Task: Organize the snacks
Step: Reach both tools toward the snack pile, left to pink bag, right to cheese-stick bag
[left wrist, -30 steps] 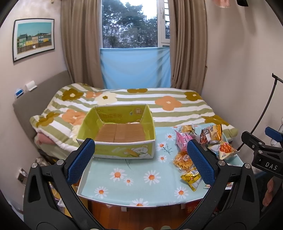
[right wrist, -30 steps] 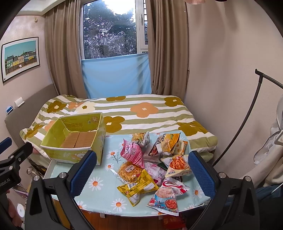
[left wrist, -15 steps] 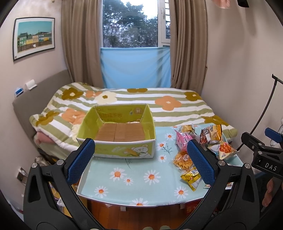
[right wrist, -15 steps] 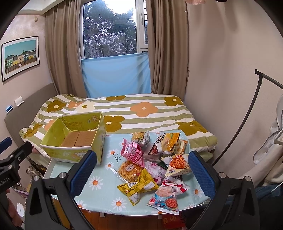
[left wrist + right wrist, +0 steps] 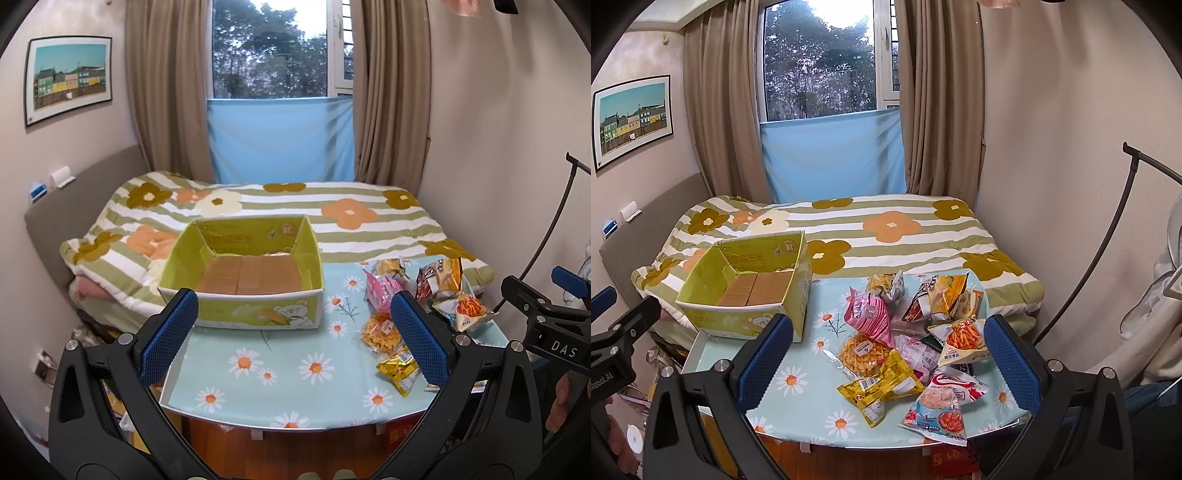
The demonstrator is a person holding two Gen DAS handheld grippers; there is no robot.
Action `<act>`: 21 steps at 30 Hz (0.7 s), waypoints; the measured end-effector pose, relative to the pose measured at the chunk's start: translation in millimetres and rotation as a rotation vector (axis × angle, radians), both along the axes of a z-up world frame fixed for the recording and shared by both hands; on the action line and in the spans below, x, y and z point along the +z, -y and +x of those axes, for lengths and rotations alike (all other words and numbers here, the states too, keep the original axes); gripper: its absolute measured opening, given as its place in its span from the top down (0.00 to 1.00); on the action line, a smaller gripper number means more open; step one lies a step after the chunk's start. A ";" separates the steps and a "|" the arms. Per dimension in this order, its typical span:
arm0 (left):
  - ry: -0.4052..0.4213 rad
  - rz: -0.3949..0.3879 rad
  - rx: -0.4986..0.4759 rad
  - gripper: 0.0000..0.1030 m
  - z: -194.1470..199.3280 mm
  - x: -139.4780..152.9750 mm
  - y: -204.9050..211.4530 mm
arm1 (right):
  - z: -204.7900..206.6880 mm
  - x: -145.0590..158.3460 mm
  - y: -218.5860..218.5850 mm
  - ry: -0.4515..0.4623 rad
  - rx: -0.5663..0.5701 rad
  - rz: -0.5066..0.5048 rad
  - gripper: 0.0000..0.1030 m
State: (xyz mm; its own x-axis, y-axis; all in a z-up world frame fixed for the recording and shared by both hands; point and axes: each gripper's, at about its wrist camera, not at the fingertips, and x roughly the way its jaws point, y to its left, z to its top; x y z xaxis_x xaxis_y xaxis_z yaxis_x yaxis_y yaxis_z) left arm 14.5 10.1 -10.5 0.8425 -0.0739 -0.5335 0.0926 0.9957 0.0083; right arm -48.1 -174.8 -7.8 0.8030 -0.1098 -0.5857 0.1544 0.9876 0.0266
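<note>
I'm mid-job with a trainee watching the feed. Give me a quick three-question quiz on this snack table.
1. True or false: the yellow cardboard box already holds snack bags.
2. Multiple choice: the snack pile lies on which side of the box, seen from the person? A) left B) right C) behind it
3. Fill in: the left hand-held gripper and the right hand-held gripper are both ____ and hold nothing.

Key:
1. False; only its brown cardboard floor shows.
2. B
3. open
</note>
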 end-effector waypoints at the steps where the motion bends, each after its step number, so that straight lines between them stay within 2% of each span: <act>1: -0.001 -0.001 -0.001 0.00 0.2 -0.1 -0.4 | 0.5 0.1 -0.1 0.000 0.001 0.000 0.00; 6: -0.036 -0.016 -0.010 0.00 6.9 -3.2 -2.8 | -1.8 -1.5 -0.4 -0.006 -0.019 0.001 0.00; 9: -0.090 -0.014 -0.033 0.00 17.4 -12.1 -1.2 | -1.0 -8.8 0.6 -0.040 -0.041 0.021 0.00; 17: -0.237 -0.047 -0.147 0.00 54.4 -58.3 17.0 | 4.1 -44.0 22.9 -0.140 -0.120 0.081 0.00; 21: -0.284 -0.050 -0.189 0.00 70.1 -76.7 35.9 | 8.9 -63.8 46.1 -0.193 -0.173 0.122 0.00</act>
State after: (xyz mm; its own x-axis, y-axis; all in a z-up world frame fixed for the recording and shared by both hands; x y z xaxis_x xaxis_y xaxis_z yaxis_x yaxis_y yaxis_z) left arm 84.5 -25.8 -87.2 0.6301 -0.2464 -0.7364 0.2674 0.9592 -0.0922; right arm -39.2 -220.9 -71.6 0.6505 -0.1552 -0.7435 0.3343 0.9375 0.0969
